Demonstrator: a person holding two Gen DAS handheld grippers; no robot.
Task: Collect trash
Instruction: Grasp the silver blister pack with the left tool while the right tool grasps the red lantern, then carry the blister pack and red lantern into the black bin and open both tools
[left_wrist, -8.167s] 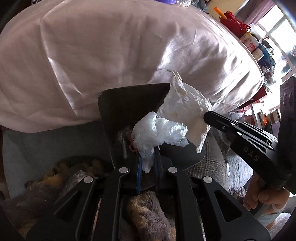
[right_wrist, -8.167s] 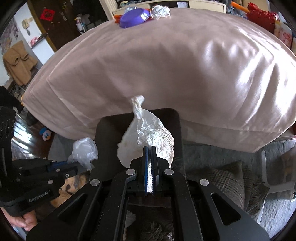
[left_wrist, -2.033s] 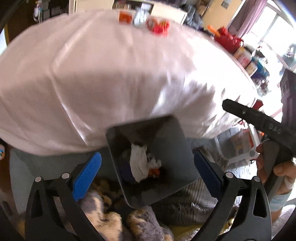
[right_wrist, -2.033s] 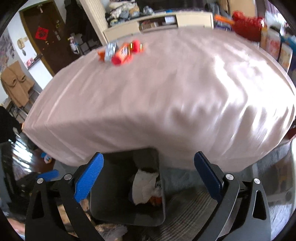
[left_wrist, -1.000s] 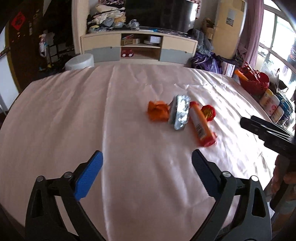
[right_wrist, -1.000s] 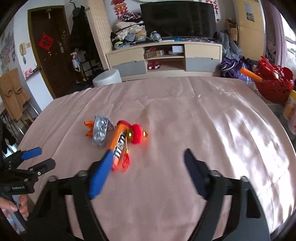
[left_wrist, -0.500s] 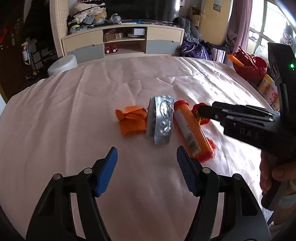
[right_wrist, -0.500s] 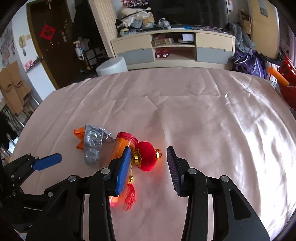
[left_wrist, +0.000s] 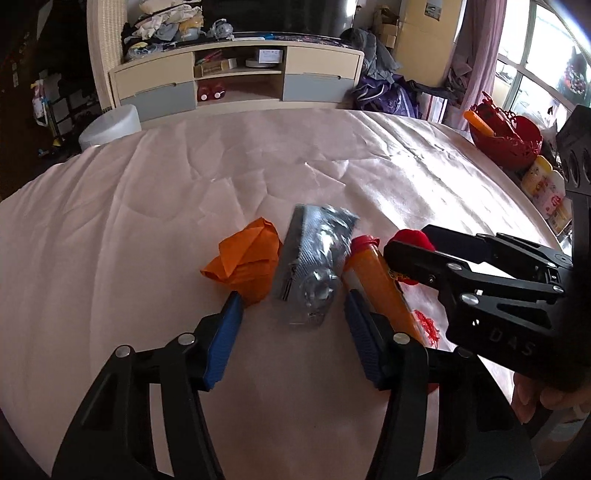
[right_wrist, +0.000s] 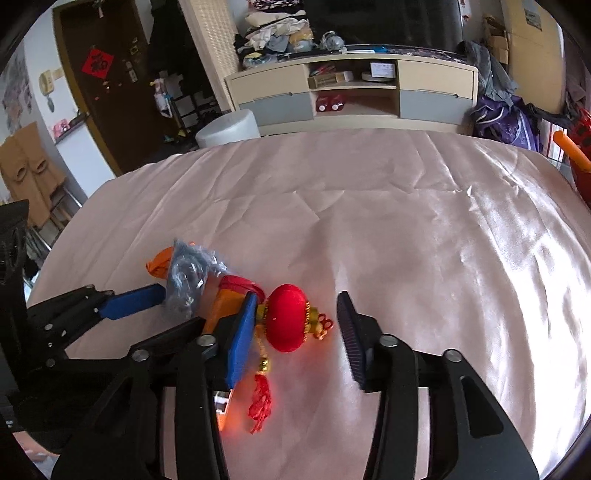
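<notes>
The left hand-held gripper (left_wrist: 293, 314) is closing, its blue pads either side of the silver blister pack (left_wrist: 317, 264) but not yet pressing it. The right hand-held gripper (right_wrist: 295, 332) is opening around the red lantern ornament (right_wrist: 288, 321), just right of the pack. An orange wrapper (left_wrist: 245, 260) and orange tube (left_wrist: 380, 284) flank the pack on the pink surface (left_wrist: 147, 221). The left pads may snag those neighbours, since all lie crowded. "DAS" is readable on the right gripper's body.
</notes>
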